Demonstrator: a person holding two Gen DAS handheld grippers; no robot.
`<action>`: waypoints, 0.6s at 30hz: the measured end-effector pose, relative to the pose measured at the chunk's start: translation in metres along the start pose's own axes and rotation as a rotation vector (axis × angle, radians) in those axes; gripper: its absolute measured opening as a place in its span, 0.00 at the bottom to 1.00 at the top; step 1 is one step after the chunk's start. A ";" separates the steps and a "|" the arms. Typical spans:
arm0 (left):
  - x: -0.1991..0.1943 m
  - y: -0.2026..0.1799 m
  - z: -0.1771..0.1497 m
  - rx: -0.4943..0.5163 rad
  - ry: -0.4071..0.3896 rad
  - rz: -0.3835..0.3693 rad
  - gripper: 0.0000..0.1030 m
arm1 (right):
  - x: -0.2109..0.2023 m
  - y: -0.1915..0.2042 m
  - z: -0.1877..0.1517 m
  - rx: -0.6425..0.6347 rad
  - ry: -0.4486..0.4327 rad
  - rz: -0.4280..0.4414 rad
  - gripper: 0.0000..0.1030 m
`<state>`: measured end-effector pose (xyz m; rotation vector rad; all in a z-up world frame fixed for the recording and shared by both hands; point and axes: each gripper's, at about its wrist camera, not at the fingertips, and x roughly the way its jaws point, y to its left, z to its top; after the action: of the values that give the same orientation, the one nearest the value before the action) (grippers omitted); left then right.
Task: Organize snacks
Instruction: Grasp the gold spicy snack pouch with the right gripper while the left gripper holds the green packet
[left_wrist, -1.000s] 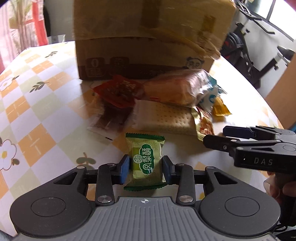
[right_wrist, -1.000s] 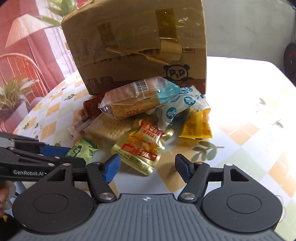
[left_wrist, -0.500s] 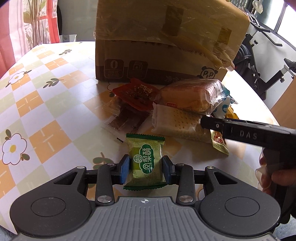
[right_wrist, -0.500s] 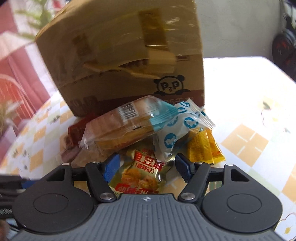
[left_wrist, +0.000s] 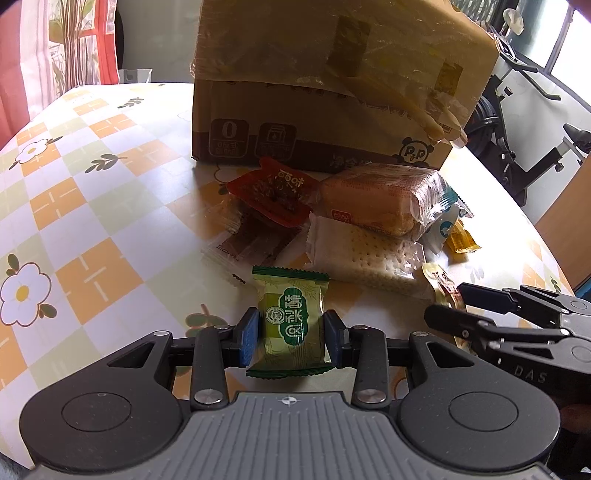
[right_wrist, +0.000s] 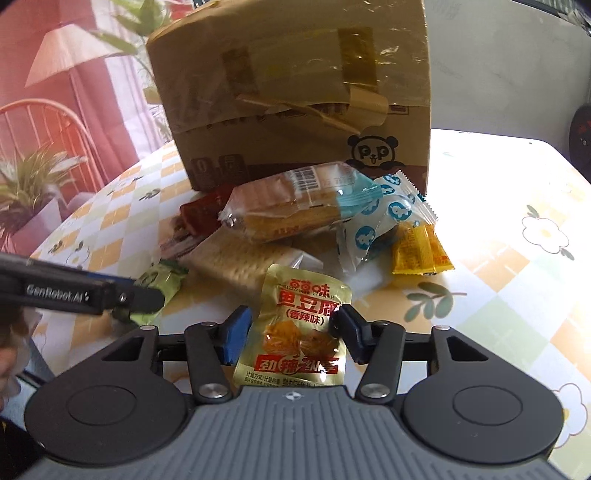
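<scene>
My left gripper (left_wrist: 291, 332) is shut on a green snack packet (left_wrist: 291, 314), held flat just above the table; its blue pads press both sides. In the right wrist view that packet (right_wrist: 162, 277) pokes out past the left gripper (right_wrist: 147, 295). My right gripper (right_wrist: 291, 328) straddles a gold packet with red print (right_wrist: 299, 314) lying on the table. Its jaws are closing, the right pad at the packet's edge and the left pad just beside it. In the left wrist view the right gripper (left_wrist: 447, 306) reaches in from the right onto that gold packet (left_wrist: 441, 284).
A taped cardboard box (left_wrist: 332, 92) stands at the back of the flowered table (left_wrist: 92, 206). Before it lies a heap: a bread packet (left_wrist: 376, 199), a cracker packet (left_wrist: 362, 254), red (left_wrist: 273, 192) and brown (left_wrist: 255, 243) packets, a blue-white packet (right_wrist: 384, 218), yellow sachets (right_wrist: 417, 251).
My right gripper has moved forward over the gold packet, which now lies between its jaws, and the jaws have narrowed. The left gripper has kept its hold on the green packet.
</scene>
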<state>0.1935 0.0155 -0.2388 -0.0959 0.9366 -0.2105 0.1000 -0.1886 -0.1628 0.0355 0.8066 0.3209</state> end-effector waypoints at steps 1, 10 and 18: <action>0.000 0.000 0.000 0.000 0.000 0.000 0.38 | 0.000 0.001 0.000 -0.017 0.007 -0.004 0.53; 0.000 0.001 0.000 -0.001 -0.001 -0.005 0.38 | 0.004 -0.002 0.002 -0.007 0.024 -0.051 0.68; 0.000 0.001 0.000 0.000 0.000 -0.005 0.38 | 0.008 0.003 0.002 -0.062 0.027 -0.120 0.69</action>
<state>0.1936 0.0168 -0.2389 -0.0987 0.9361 -0.2148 0.1056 -0.1835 -0.1668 -0.0752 0.8218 0.2332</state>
